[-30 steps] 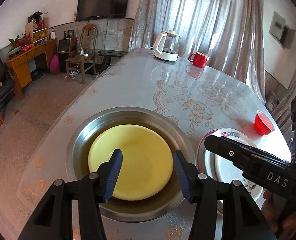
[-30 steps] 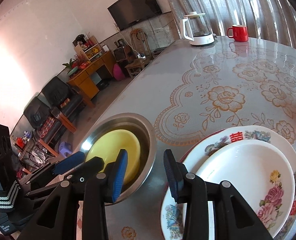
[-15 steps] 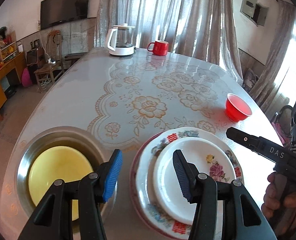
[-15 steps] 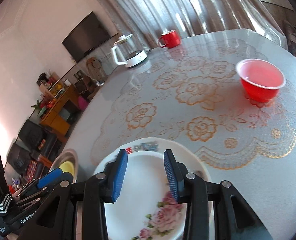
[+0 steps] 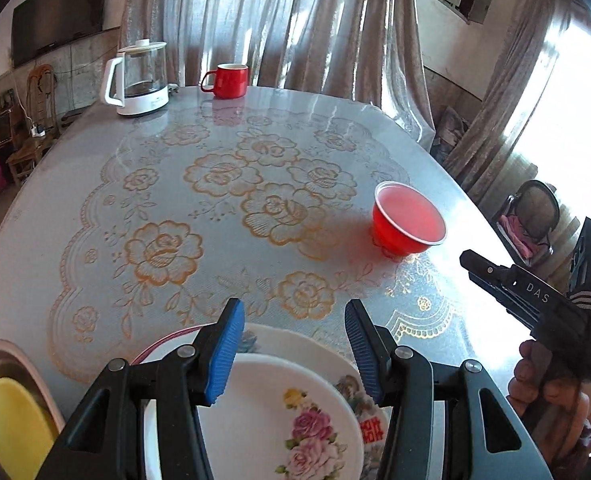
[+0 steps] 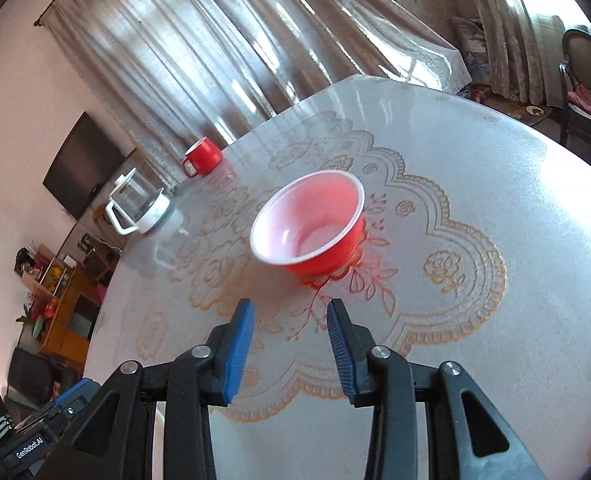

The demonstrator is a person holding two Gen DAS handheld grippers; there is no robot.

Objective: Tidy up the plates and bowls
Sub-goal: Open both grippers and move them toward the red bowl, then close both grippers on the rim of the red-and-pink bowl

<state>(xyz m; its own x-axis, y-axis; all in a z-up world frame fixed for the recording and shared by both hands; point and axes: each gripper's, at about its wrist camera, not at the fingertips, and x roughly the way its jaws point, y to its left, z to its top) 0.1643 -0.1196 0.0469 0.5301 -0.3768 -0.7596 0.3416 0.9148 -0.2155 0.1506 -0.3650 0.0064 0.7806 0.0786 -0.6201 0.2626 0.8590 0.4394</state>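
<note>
The right gripper (image 6: 289, 344) hangs empty, jaws apart, red bowl (image 6: 309, 226) just ahead. The left gripper (image 5: 293, 350), also parted and empty, hovers over stacked floral plates (image 5: 295, 420).

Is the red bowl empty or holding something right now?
Empty. The right wrist view looks straight into the red bowl: bare white-pink inside, nothing in it, standing upright on the table.

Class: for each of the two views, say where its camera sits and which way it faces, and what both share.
Left wrist: on the left gripper, facing down over the stacked floral plates; right gripper and hand show.
Right wrist: on the right gripper, facing the red bowl; left gripper's tip shows.
Shared: red bowl, kettle, red mug.
</note>
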